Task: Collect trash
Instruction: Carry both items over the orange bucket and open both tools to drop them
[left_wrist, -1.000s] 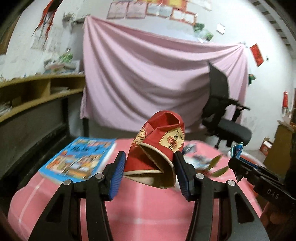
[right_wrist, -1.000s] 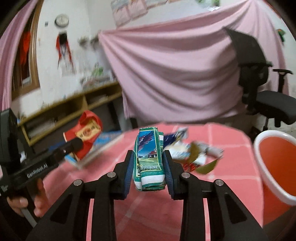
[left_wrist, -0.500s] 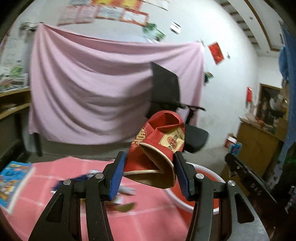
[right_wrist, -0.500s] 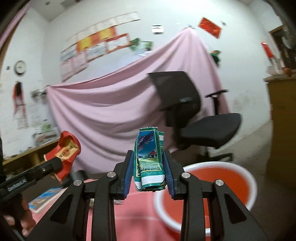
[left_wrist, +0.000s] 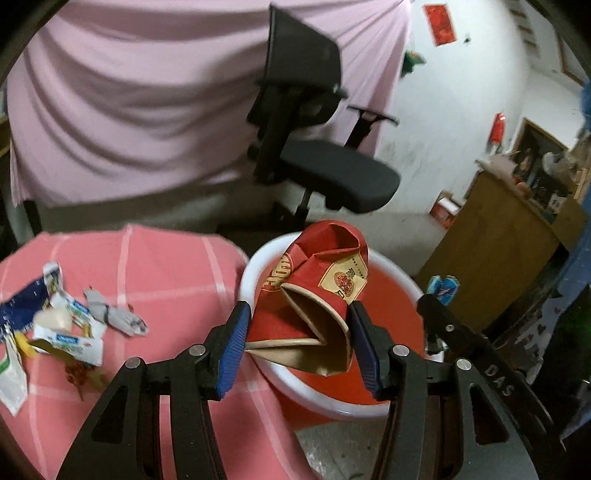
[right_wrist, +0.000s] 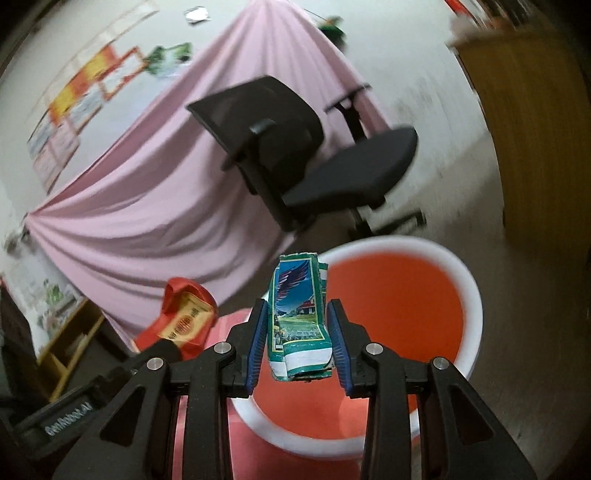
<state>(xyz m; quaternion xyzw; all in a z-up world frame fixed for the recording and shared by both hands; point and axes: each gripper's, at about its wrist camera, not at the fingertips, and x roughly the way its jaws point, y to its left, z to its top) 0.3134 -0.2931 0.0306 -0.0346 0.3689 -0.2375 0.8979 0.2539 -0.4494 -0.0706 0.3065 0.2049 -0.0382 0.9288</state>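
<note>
Far left of the red plastic bin with the white rim (left_wrist: 334, 400): scattered wrappers and torn paper scraps (left_wrist: 55, 328), loose on the pink checked tablecloth (left_wrist: 166, 273), well apart from either tool. Nearer the bin: left gripper (left_wrist: 299, 347), blue-padded jaws partly apart and pressed on both flanks of a crushed red paper cup with a gold emblem (left_wrist: 317, 291), open mouth toward the camera, poised over the bin's near rim where cloth and bin meet. Seen from the right wrist camera, same cup (right_wrist: 181, 317) left of the bin (right_wrist: 469, 295), black tool body beneath it. Over the bin itself: right gripper (right_wrist: 299, 343), jaws narrower than the left pair and easing open, a folded green carton printed with a bird and a landscape (right_wrist: 299, 317) standing upright between the pads; left pad just clear of the carton, right pad at its edge, firm contact hard to judge, so grip loosening rather than tight. Carton above the bin's red interior, near its left rim. From the left wrist camera, the carton's blue-green tip (left_wrist: 443, 288) just visible past the bin's right rim, beyond the black arm of the other tool. Behind the bin: black office chair (left_wrist: 314, 147), then a draped pink sheet (left_wrist: 129, 92) across the white wall. Right of the bin: wooden cabinet (left_wrist: 495, 236), cluttered on top. Nothing between cup or carton and the bin's open mouth.
</note>
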